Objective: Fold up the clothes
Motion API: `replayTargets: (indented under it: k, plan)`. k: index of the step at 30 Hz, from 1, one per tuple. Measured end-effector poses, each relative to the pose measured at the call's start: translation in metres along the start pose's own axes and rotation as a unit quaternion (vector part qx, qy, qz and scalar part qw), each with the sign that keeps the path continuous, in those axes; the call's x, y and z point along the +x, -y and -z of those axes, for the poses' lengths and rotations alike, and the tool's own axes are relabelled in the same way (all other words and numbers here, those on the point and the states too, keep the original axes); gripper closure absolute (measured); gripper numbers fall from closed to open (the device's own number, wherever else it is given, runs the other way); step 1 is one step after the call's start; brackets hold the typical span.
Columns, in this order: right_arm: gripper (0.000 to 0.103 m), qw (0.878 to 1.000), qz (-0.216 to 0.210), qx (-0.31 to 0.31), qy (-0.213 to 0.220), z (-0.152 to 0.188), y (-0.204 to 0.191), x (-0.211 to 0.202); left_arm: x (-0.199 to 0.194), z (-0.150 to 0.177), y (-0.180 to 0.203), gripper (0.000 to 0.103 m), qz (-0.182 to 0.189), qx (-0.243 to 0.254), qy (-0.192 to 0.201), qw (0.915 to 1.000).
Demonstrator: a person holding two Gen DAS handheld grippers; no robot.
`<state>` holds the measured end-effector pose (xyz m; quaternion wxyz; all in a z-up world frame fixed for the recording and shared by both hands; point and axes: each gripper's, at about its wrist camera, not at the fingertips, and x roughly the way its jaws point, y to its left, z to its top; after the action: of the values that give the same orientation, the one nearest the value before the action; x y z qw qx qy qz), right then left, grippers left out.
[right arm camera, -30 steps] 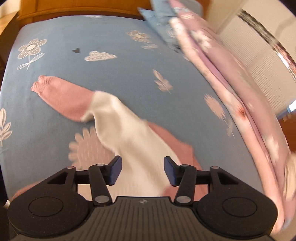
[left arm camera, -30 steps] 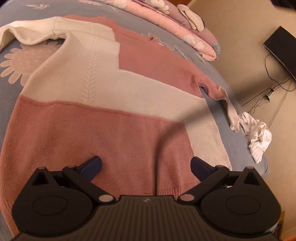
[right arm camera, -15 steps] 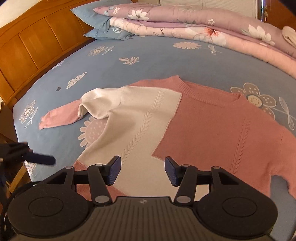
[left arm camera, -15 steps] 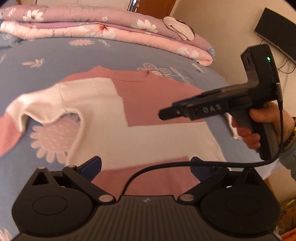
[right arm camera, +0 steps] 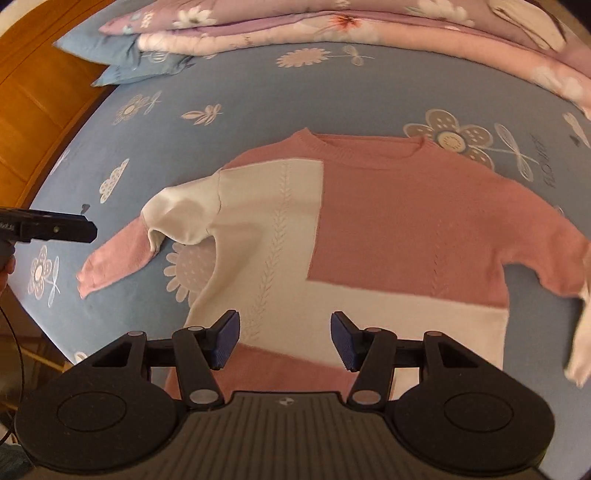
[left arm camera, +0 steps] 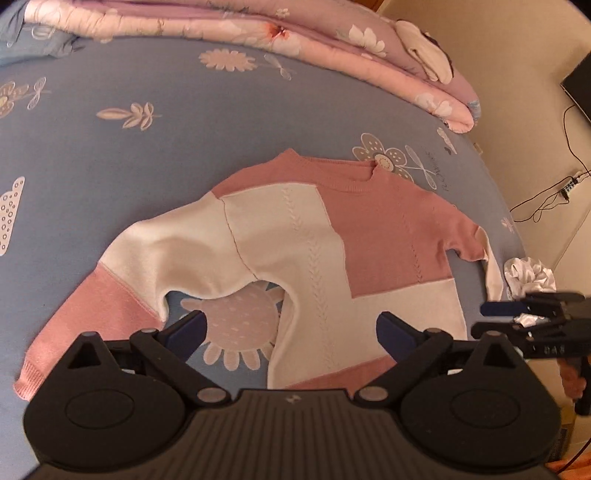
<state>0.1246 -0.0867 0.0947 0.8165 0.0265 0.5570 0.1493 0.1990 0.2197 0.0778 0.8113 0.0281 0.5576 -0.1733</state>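
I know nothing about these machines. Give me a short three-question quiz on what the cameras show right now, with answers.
1. True or false: the sweater lies spread flat on the bed, unfolded.
2. Which is held in the left gripper? A) a sleeve B) the hem C) nothing
3. Fill in: the sweater's collar points toward the folded ____ at the far side of the bed.

Key:
1. True. Body and both sleeves are laid out.
2. C. Its jaws stand wide apart above the cloth; the right gripper is open and empty too.
3. Quilt, pink and purple with flowers.
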Motion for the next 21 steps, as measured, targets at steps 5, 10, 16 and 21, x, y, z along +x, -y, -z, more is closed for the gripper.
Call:
replayTargets:
  k: [5, 10, 16, 21]
  plan:
    - [0.036, 0.994, -0.002, 0.106, 0.032, 0.036, -0.021, -0.052, -0.016, -0.038, -0.034, 0.040, -0.007, 0.031, -0.062, 0.9976]
    - [0.035, 0.977, -0.039, 0.202, 0.062, 0.046, -0.027, -0.061, 0.004, -0.048, -0.081, 0.041, -0.043, 0.022, -0.096, 0.9942]
    - [0.035, 0.970, 0.015, 0.228, 0.084, 0.060, -0.048, -0.051, 0.065, -0.040, -0.128, 0.049, -0.038, -0.008, -0.133, 0.9904]
    - [0.035, 0.955, 0.023, 0.281, 0.088, 0.088, -0.064, -0.034, 0.089, -0.043, -0.133, 0.050, -0.049, 0.044, -0.166, 0.9839]
